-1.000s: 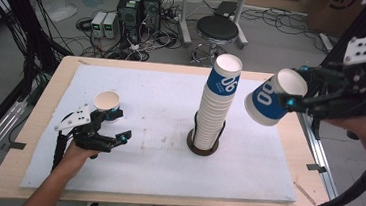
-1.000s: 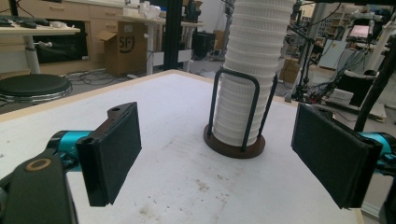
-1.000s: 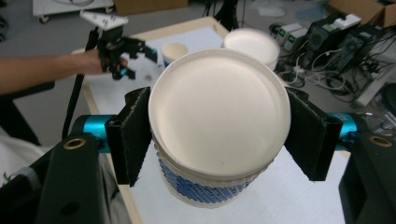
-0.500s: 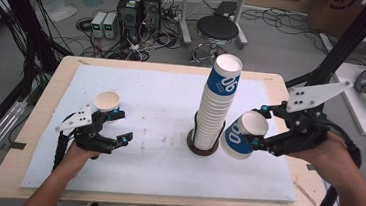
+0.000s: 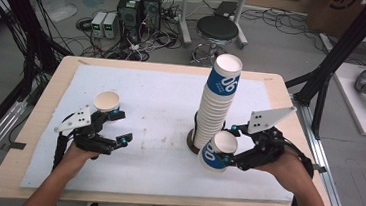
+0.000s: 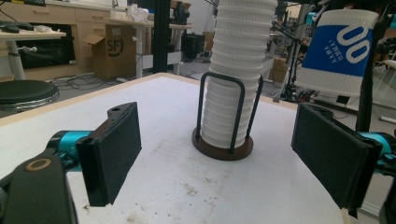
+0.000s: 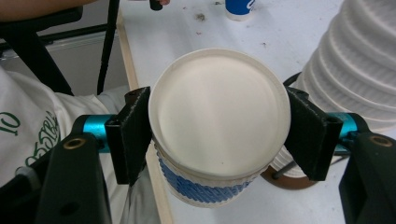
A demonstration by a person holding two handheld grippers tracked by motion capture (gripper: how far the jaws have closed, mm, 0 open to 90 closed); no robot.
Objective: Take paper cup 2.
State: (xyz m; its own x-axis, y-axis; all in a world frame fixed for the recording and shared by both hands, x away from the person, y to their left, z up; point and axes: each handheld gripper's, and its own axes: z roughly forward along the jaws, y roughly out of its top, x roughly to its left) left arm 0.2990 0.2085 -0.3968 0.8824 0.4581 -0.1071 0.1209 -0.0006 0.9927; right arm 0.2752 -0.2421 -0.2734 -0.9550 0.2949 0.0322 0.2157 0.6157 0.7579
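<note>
A: We see big white numbers on the blue band of the paper cup (image 5: 218, 153). They look like "06" or "90", and the tiny words beside them are too small for us to read.

B: The top cup of the cup stack (image 5: 216, 106) has the same blue band and numbers. In the left gripper view we also read "SF" on a cardboard box (image 6: 111, 50) off behind the table.

A: Our right gripper (image 5: 231, 145) is squeezing the paper cup by its sides. In the right gripper view both black pads (image 7: 133, 133) press on it, and the open top faces us.

B: The cup is tilted, just beside the foot of the stack, near the front right part of the table (image 5: 32, 140). We cannot tell if it touches the white mat.

A: Our left gripper (image 5: 121, 126) has its jaws wide apart, with nothing between them. It sits near the left edge, and a small cup (image 5: 107, 101) stands just behind it.

B: We have lots of bare mat between the left gripper and the stack. The stack stands in a dark round holder (image 6: 223, 147) with wire loops.
</note>
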